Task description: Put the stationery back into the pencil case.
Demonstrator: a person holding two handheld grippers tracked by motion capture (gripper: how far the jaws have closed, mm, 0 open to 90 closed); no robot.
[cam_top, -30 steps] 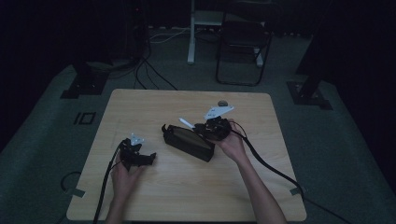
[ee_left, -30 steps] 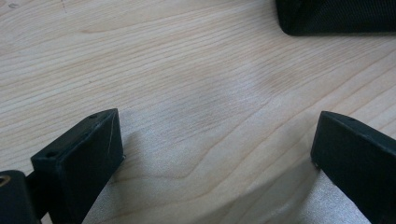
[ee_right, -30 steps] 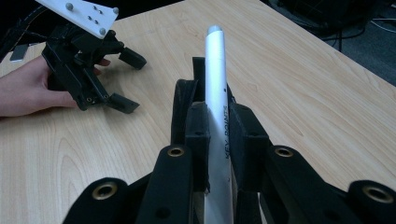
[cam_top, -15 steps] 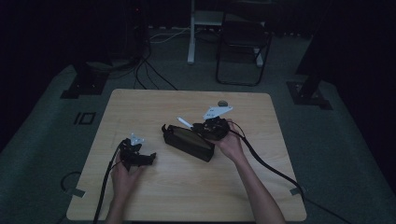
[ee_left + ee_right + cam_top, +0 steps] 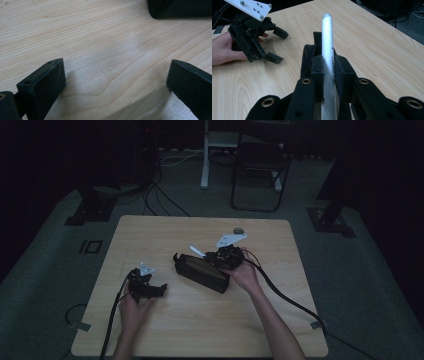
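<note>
A pale wooden counter (image 5: pixel 165 330) stands in a dark room, with a black folding chair (image 5: pixel 260 172) and loose cables on the floor beyond its far edge. Near the middle of the counter lies a long black pouch (image 5: pixel 201 272), set at a slant. At the pouch's far right end the right claw (image 5: pixel 329 68), held in the person's right hand (image 5: pixel 246 275), is clamped on a white pen (image 5: pixel 327 47); the pen runs up between its jaws above the pouch, tip pointing away, with printed lettering along the barrel. The left claw (image 5: pixel 161 290) rests on the counter to the left of the pouch, apart from it, in the left hand (image 5: pixel 131 307); its jaws stand wide apart over bare wood. A small round object (image 5: pixel 238 230) sits near the far right edge, too small to identify.
</note>
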